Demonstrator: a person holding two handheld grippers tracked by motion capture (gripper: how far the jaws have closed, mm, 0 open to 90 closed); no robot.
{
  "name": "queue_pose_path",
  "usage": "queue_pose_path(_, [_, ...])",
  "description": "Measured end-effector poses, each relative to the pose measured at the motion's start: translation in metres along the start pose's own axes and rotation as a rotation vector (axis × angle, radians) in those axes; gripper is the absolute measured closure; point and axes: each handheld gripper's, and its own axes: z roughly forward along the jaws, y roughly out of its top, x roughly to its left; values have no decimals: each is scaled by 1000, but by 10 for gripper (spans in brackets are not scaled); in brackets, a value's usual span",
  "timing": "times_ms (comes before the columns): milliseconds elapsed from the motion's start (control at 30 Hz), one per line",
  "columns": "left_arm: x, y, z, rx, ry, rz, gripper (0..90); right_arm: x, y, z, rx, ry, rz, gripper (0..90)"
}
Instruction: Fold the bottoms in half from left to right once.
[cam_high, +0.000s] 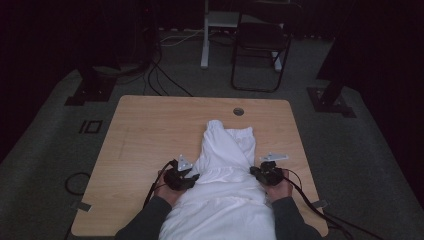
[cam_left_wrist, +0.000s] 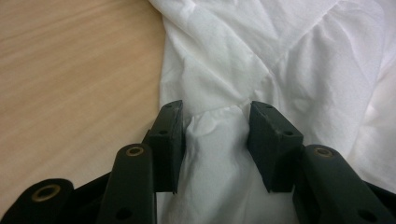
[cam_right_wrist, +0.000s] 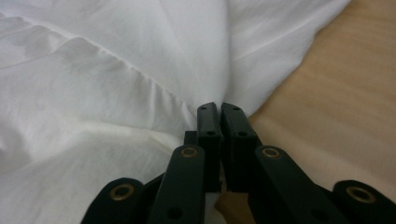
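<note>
A white garment (cam_high: 225, 150) lies on the wooden table (cam_high: 150, 130), running from the middle back to the front edge between the person's forearms. My left gripper (cam_high: 191, 178) is at its left edge. In the left gripper view the jaws stand partly apart, and a bunched, pleated fold of the cloth (cam_left_wrist: 215, 154) fills the gap and touches both pads of this gripper (cam_left_wrist: 215, 112). My right gripper (cam_high: 256, 172) is at the garment's right edge. In the right gripper view this gripper (cam_right_wrist: 219, 109) has its jaws closed together, pinching the cloth's (cam_right_wrist: 116, 70) border beside bare wood.
A round cable hole (cam_high: 238, 111) sits near the table's far edge. On the dark carpet behind the table stand a folding chair (cam_high: 260, 50), a white post (cam_high: 205, 35) and black stand bases (cam_high: 90, 90). Cables trail from both grippers over the front edge.
</note>
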Motion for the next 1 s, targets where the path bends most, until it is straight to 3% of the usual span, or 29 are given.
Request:
queue_pose_path(100, [1,0,0,0,-4,2,561,-2,1,-5,7,15,-2,733])
queue_pose_path(133, [1,0,0,0,-4,2,561,-2,1,-5,7,15,-2,733])
queue_pose_path(167, [1,0,0,-1,-4,3,561,-7,8,-5,-7,28,7,582])
queue_pose_path(233, [1,0,0,-2,-5,2,561,-10,18,-5,-33,32,4,546])
queue_pose_path(500, [1,-1,0,-6,-5,5,561,-18,74,14,-109,83,4,525])
queue_pose_path(533, [1,-1,0,-6,-5,5,561,-18,74,14,-109,83,4,525])
queue_pose_path(633, [1,-1,0,-6,-4,3,561,-16,101,32,-120,126,5,519])
queue_pose_path(767, [1,-1,0,-8,-4,4,561,-11,119,47,-118,143,7,511])
queue_pose_path(933, [1,-1,0,-12,-4,1,561,-7,128,58,-115,170,11,514])
queue_pose_path(1000, [1,-1,0,-11,-4,1,560,-4,130,64,-89,167,1,596])
